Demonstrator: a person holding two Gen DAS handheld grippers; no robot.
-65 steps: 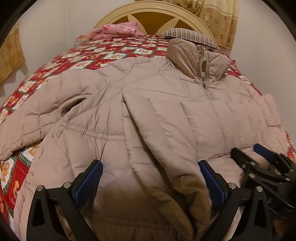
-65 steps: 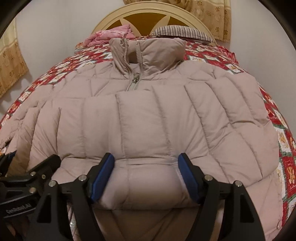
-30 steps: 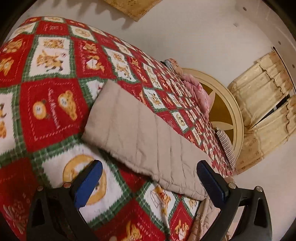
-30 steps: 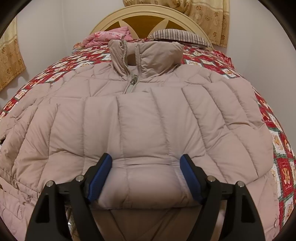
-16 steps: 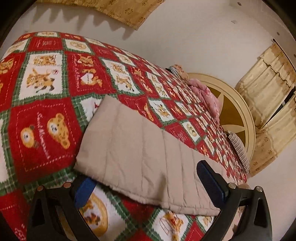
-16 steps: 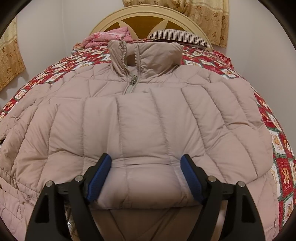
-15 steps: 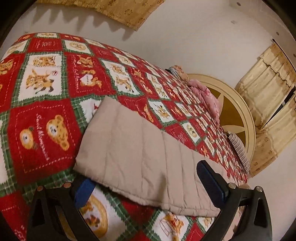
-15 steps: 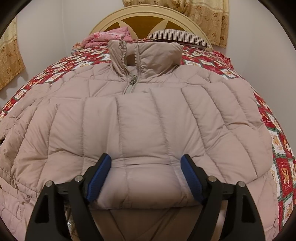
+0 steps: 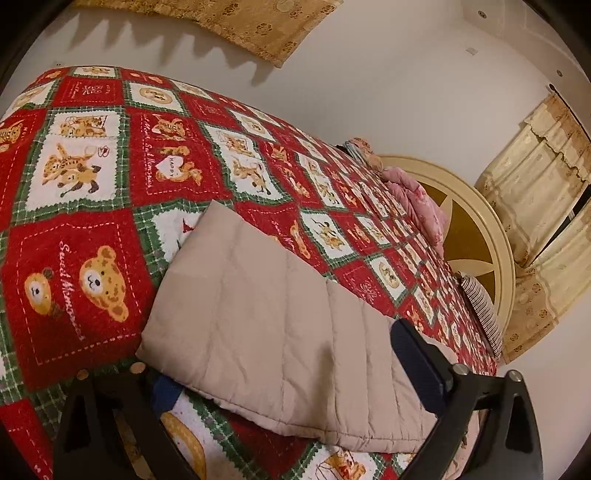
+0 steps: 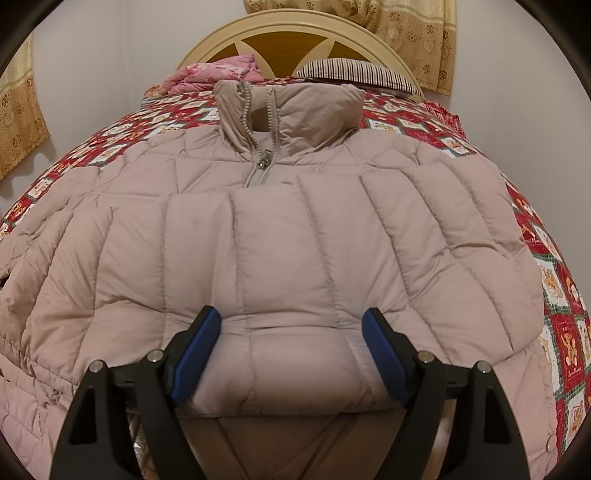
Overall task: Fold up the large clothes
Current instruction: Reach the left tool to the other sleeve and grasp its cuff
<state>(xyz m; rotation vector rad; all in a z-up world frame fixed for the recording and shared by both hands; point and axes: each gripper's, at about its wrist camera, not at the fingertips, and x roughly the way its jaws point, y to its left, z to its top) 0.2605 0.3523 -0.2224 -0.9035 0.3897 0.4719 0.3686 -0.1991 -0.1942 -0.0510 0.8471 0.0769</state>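
Puffer jacket [image 10: 280, 258] spread front-up on bed, collar toward headboard [image 10: 295, 33], over red teddy-print quilt [image 9: 96, 184]. Right sleeve [image 10: 295, 354] already folded across chest; left sleeve [image 9: 266, 325] stretched out flat on quilt, away from body.

L gripper [image 9: 284, 373] low at left sleeve cuff end, fingers straddling it: one finger [image 9: 417, 365] clear above fabric, the other tucked under cuff edge, mostly hidden. Jaws wide but closing, sleeve between them, pads not pressing yet.

R gripper [image 10: 291, 354] over folded right sleeve, fingers either side of its puffy cuff. Wide apart; pads at fabric flanks but no visible pinch. Reads as open, steadying at most.

Step in hand, as judged: grab left sleeve, fold across chest.

Risks:
- Lower finger may snag quilt along w/ cuff; would drag bedding up on lift.
- Slick, lofty fill; shallow bite near edge could slip out mid-swing.
- Only top layer caught: sleeve twists, fold lands uneven.
- Right sleeve unpinned: tug through body could shift it off chest.
- Loft springs back; fold may reopen unless pressed.
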